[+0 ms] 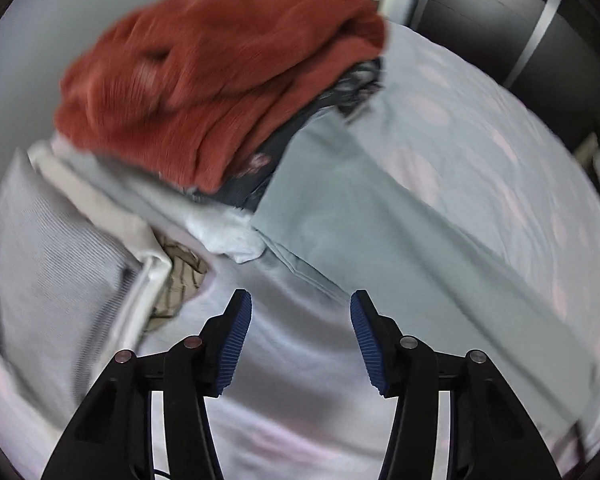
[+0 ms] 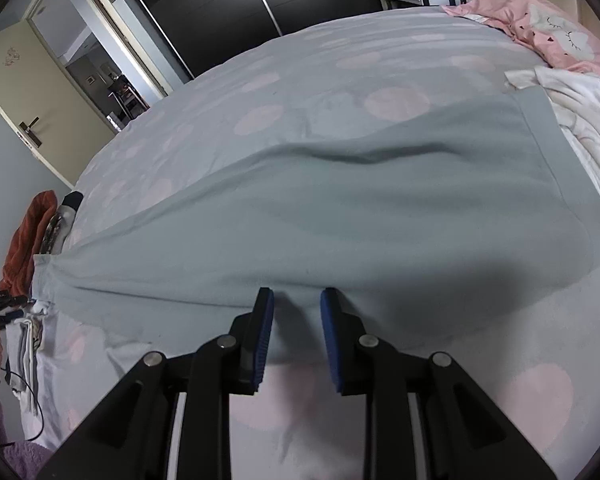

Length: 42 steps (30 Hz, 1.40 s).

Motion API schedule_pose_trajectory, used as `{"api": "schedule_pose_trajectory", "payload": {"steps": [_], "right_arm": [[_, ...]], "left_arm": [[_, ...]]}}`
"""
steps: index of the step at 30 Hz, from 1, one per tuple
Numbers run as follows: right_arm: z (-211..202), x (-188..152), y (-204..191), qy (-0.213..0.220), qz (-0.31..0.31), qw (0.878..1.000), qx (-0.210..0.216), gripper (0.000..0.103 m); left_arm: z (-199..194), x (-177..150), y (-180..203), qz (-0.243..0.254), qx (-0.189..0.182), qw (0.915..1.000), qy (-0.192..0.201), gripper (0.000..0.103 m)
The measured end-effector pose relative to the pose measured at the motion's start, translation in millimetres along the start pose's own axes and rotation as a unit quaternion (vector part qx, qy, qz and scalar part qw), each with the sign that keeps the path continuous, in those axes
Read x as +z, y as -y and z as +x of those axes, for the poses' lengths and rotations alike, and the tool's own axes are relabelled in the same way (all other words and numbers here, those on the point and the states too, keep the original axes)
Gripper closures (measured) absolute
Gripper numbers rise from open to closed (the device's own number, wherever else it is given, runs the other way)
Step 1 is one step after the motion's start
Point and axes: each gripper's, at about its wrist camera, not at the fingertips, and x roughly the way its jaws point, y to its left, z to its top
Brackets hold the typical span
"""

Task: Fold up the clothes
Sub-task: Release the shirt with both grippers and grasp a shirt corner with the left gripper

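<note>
A pale grey-green garment [image 2: 340, 208] lies spread flat on the bed. It also shows in the left wrist view [image 1: 380, 208] as a long strip running to the lower right. My right gripper [image 2: 296, 300] is open with its blue pads at the garment's near edge, holding nothing. My left gripper [image 1: 300, 308] is open wide and empty, above the bedsheet just short of the garment's end. The left gripper shows at the far left of the right wrist view [image 2: 0, 312].
A pile of clothes topped by a rust-red knit [image 1: 220, 76] lies beyond the left gripper, with white and grey folded items [image 1: 60, 240] to its left. White cloth [image 2: 580, 120] and a pink quilt [image 2: 540, 28] lie at the right. The bedsheet [image 2: 260, 80] has pink dots. Dark wardrobe behind.
</note>
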Motion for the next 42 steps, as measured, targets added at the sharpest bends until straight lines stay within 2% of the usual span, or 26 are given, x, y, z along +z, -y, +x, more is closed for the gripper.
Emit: {"api": "schedule_pose_trajectory", "payload": {"steps": [3, 8, 12, 13, 14, 16, 18, 21, 28, 33, 38, 42], "right_arm": [[3, 2, -1, 0.004, -0.002, 1.000, -0.001, 0.079], [4, 4, -5, 0.012, -0.013, 1.000, -0.003, 0.079], [9, 6, -7, 0.009, -0.026, 1.000, -0.005, 0.079], [11, 6, -8, 0.007, -0.027, 1.000, -0.006, 0.079], [12, 7, -7, 0.005, -0.027, 1.000, -0.006, 0.079], [13, 8, -5, 0.004, -0.024, 1.000, -0.002, 0.079], [12, 9, -2, 0.004, -0.016, 1.000, 0.004, 0.079], [10, 10, 1, 0.006, -0.004, 1.000, 0.009, 0.079], [2, 13, 4, 0.004, 0.013, 1.000, 0.009, 0.079], [0, 14, 9, -0.020, 0.025, 0.999, -0.006, 0.079], [-10, 16, 17, -0.026, 0.037, 0.999, -0.004, 0.079], [-21, 18, 22, -0.031, 0.025, 0.999, 0.002, 0.079]], "left_arm": [[20, 3, -11, -0.061, -0.042, 0.9972, -0.009, 0.050], [52, 9, -14, -0.096, -0.023, 0.9949, -0.020, 0.050], [66, 10, -9, -0.100, -0.016, 0.9947, -0.016, 0.052], [65, 10, -7, -0.102, -0.017, 0.9946, -0.013, 0.058], [64, 10, -5, -0.104, -0.019, 0.9944, -0.009, 0.072], [61, 9, -1, -0.104, -0.019, 0.9944, -0.003, 0.087], [48, 11, 5, -0.093, -0.017, 0.9955, 0.008, 0.093], [20, 15, 17, -0.068, -0.024, 0.9971, 0.026, 0.094], [-75, 3, 72, -0.003, -0.088, 0.9930, 0.079, 0.094], [-134, -13, 150, 0.086, -0.127, 0.9824, 0.106, 0.094], [-174, -64, 234, 0.161, -0.149, 0.9686, 0.117, 0.094], [-181, -104, 301, 0.216, -0.154, 0.9574, 0.113, 0.094]]}}
